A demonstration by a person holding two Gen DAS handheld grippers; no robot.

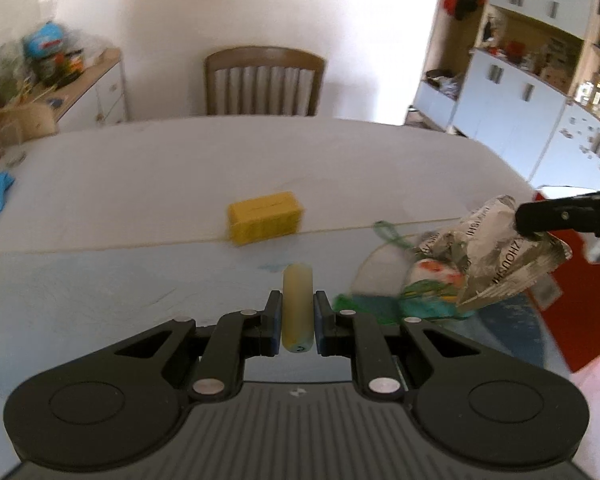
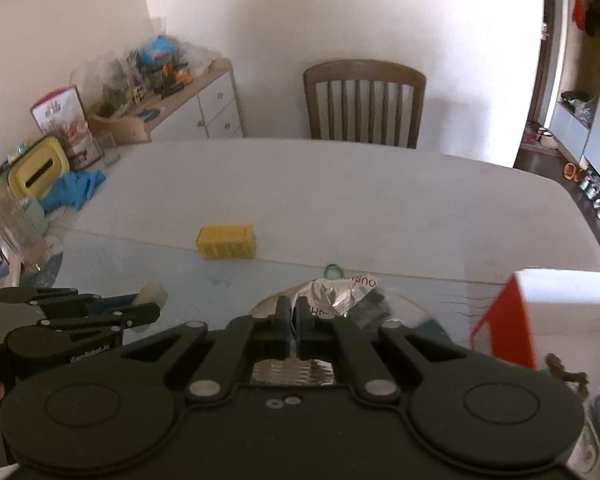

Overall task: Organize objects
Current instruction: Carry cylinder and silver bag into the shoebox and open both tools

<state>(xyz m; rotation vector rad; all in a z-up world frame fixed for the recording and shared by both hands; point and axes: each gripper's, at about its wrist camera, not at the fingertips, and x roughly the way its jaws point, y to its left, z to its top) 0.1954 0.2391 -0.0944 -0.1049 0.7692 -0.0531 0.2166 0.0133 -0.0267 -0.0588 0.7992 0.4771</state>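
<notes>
My left gripper (image 1: 297, 312) is shut on a pale yellow cylinder (image 1: 297, 308), held above the table; it also shows in the right wrist view (image 2: 153, 294) at the left. My right gripper (image 2: 293, 312) is shut on a crumpled silver foil snack bag (image 2: 342, 292), held above the table. In the left wrist view the bag (image 1: 488, 256) hangs at the right from the right gripper's fingers (image 1: 540, 218). A yellow slotted block (image 1: 265, 217) lies on the table ahead, also in the right wrist view (image 2: 227, 242). A green rubber band (image 2: 333, 269) lies near the bag.
A red and white box (image 2: 540, 312) stands at the right. Blue gloves (image 2: 74, 190), a glass (image 2: 14, 224) and a yellow tissue box (image 2: 36, 170) sit at the table's left. A wooden chair (image 2: 364, 104) stands behind the table (image 2: 340, 200). A cluttered sideboard (image 2: 160, 92) is at the back left.
</notes>
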